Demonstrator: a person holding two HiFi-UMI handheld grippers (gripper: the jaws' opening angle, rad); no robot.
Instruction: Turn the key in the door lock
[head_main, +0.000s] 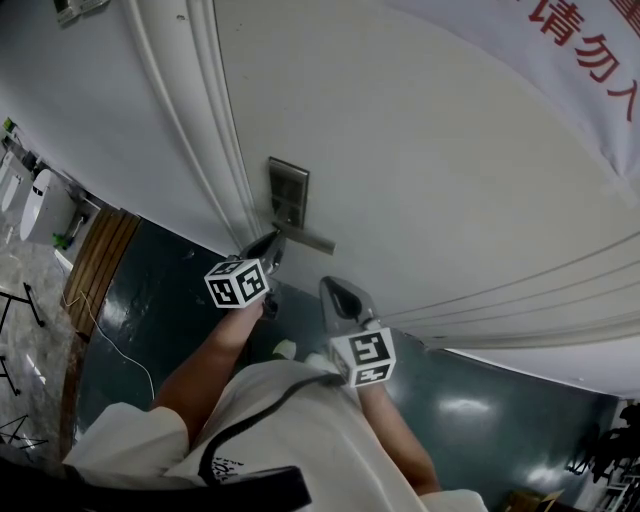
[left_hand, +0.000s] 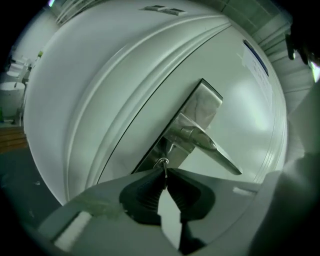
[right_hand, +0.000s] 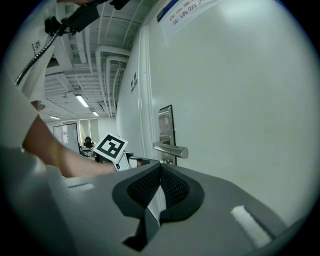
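A steel lock plate (head_main: 288, 193) with a lever handle (head_main: 308, 239) sits on the white door (head_main: 430, 170). My left gripper (head_main: 272, 244) reaches to the plate's lower part. In the left gripper view its jaws (left_hand: 165, 176) pinch the thin key (left_hand: 164, 170), whose small ring (left_hand: 161, 161) shows just beyond the tips, below the handle (left_hand: 215, 148). My right gripper (head_main: 331, 288) hangs a little back from the door, to the right of the left one. In its own view its pads meet (right_hand: 160, 166) with nothing between them, and the handle (right_hand: 171, 149) is ahead.
The door frame's moulding (head_main: 200, 130) runs left of the lock. A banner with red lettering (head_main: 590, 50) hangs on the door's upper right. Dark floor (head_main: 160, 310) lies below, with a wooden panel (head_main: 100, 258) and a thin cable (head_main: 105, 335) at the left.
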